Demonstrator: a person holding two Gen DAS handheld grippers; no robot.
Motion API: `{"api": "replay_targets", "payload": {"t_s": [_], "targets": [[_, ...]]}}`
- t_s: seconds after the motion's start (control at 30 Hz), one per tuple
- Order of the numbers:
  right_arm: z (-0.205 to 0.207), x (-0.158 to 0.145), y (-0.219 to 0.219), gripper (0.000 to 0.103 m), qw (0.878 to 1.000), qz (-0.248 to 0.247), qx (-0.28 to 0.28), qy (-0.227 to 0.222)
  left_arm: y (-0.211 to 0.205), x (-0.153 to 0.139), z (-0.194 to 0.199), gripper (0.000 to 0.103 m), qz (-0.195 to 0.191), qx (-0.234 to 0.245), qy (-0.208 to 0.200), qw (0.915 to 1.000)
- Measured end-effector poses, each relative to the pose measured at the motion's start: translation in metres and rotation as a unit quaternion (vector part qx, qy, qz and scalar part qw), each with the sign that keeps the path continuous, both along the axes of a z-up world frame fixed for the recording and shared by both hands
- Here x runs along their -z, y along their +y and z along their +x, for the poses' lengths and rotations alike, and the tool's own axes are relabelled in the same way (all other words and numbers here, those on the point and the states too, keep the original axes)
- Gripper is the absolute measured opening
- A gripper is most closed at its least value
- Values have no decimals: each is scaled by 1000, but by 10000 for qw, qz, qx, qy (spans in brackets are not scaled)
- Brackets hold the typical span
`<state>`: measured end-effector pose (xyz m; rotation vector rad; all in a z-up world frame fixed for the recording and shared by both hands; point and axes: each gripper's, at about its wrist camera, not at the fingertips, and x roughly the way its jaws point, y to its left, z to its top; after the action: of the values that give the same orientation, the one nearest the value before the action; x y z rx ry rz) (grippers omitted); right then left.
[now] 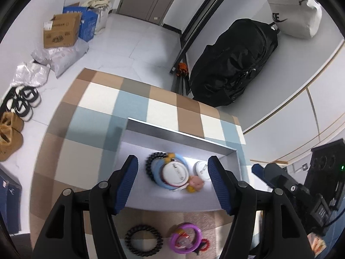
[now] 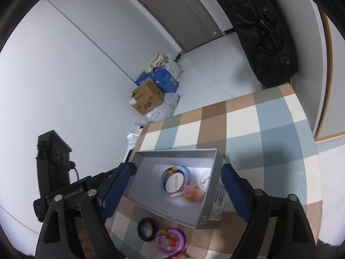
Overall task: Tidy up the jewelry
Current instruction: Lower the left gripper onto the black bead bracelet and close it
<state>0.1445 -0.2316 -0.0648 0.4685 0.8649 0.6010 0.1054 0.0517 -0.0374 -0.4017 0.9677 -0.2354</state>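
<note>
On the checked brown, blue and cream worktop [image 2: 269,125] sits a shallow grey cardboard box [image 2: 212,205], and inside it lie a blue ring bangle [image 1: 160,178] around a white round badge [image 1: 174,172], a black beaded bracelet [image 1: 151,161] and a small pink doll charm [image 1: 195,183]. Left hand-held gripper [image 1: 172,183] hovers above the box, fingers wide apart, empty. Right hand-held gripper [image 2: 175,191] straddles it, likewise spread and empty. Just outside the box's near wall lie a black coiled hair tie [image 1: 143,239] and a purple plastic ring bangle [image 1: 186,237]
</note>
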Motion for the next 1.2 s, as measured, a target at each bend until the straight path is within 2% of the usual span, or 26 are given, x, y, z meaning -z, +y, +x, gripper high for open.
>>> {"api": "replay_targets", "payload": {"t_s": [0.1,0.2,0.4,0.43,0.5,0.8,0.87,0.97,1.0,1.2], "targets": [[-5,-2,2,96,9999,-74,-19,-73,4,-4,-7,73,406,-94,-173,9990],[-12,-6,3,103,9997,-87,-33,-223,10,-5,-17,75,599,-100,-373,9975],[-25,-9,9,103,9990,-177,-171,-369,10,1,-38,77,900,118,-516,9945],[-27,-9,9,103,9986,-237,-178,-434,9,2,-41,82,932,163,-514,9942],[-33,-10,11,103,9975,-370,-140,-583,8,4,-46,84,1000,223,-503,9935],[-46,-3,9,103,9971,-537,-92,-540,3,15,-59,84,1236,370,-142,9915],[-50,-5,8,103,9965,-578,-88,-603,0,20,-61,84,1436,430,-53,9887],[-54,-5,6,103,9959,-626,-42,-650,-4,28,-66,84,2106,381,52,9768],[-55,-5,5,103,9961,-619,-36,-631,-5,30,-68,84,2159,420,94,9755],[-59,-6,8,103,9963,-557,-99,-640,-8,39,-78,84,2027,750,249,9760]]}}
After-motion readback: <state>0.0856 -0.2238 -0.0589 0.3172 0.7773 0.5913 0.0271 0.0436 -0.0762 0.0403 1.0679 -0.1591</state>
